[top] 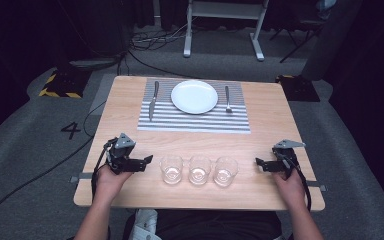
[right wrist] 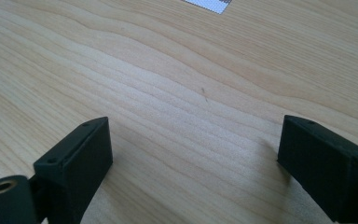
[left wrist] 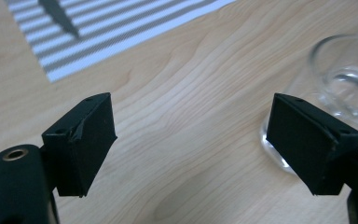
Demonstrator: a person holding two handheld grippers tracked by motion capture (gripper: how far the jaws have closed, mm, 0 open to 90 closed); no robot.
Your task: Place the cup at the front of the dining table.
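My left tool (top: 146, 160) sits with jaws apart and empty, just beside the leftmost glass (top: 171, 168) near the tabletop's (top: 260, 150) front edge. My right tool (top: 258, 162) gapes too. A careless sideways approach could knock that glass into its neighbour (top: 199, 169).

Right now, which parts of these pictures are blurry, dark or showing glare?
High view: surroundings dark, the pale wooden table evenly lit. Left gripper view: clear drinking glass soft, glinting, and grey-striped placemat blurred. Right gripper view: wood grain sharp, faint shadows beneath the jaws.
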